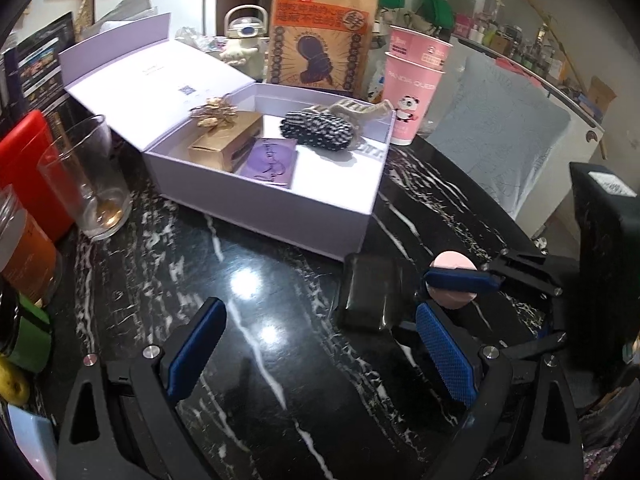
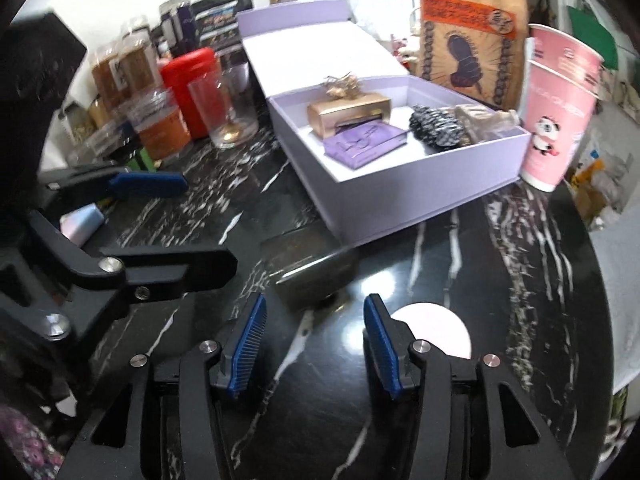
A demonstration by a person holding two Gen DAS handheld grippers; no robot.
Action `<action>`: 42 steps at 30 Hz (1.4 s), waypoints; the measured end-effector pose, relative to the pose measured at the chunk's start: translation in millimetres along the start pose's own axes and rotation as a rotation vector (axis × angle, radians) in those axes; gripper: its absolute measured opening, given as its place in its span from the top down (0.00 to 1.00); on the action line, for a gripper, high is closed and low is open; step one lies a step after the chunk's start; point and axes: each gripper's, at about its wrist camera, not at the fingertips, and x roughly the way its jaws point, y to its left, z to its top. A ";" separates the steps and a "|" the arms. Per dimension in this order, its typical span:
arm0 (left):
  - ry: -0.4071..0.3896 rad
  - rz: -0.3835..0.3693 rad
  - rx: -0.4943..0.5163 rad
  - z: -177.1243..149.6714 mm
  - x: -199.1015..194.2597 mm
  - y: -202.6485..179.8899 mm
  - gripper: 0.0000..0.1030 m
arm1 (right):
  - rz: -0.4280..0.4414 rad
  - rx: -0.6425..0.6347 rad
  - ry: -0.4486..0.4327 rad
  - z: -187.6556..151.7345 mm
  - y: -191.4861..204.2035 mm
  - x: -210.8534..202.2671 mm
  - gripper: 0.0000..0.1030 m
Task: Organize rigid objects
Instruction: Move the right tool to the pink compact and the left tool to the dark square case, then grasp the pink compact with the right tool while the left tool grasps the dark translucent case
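An open lilac box (image 1: 280,204) (image 2: 420,200) holds a gold box (image 1: 226,140) (image 2: 348,114), a purple case (image 1: 272,162) (image 2: 366,142) and a black dotted item (image 1: 318,128) (image 2: 436,124). A dark flat case (image 1: 368,296) (image 2: 316,276) lies on the black marble table in front of it. A pink round disc (image 1: 452,280) (image 2: 436,330) lies beside it. My left gripper (image 1: 320,344) is open and empty, left of the dark case. My right gripper (image 2: 314,344) is open just before the dark case; in the left wrist view (image 1: 452,292) its fingers cross the disc.
A clear glass (image 1: 86,184) (image 2: 224,110), a red canister (image 1: 28,168) (image 2: 196,88) and jars (image 2: 156,128) stand at the left. Pink paper cups (image 1: 412,96) (image 2: 556,112) and a brown paper bag (image 1: 320,32) (image 2: 468,28) stand behind the box.
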 end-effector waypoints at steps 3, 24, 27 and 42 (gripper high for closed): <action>0.009 -0.028 0.011 3.2 8.4 -5.0 0.06 | -0.056 0.031 -0.038 -3.2 -8.5 -12.8 0.31; 0.087 -0.151 0.004 12.4 61.3 -20.9 0.06 | -0.146 0.140 0.001 -21.9 -50.2 -8.0 0.31; 0.099 -0.158 -0.002 11.0 65.4 -19.7 0.08 | -0.148 0.136 0.002 -21.7 -48.8 -5.3 0.31; 0.111 -0.151 0.053 5.7 63.9 -29.2 0.41 | -0.184 0.091 -0.003 -22.1 -35.9 -1.0 0.51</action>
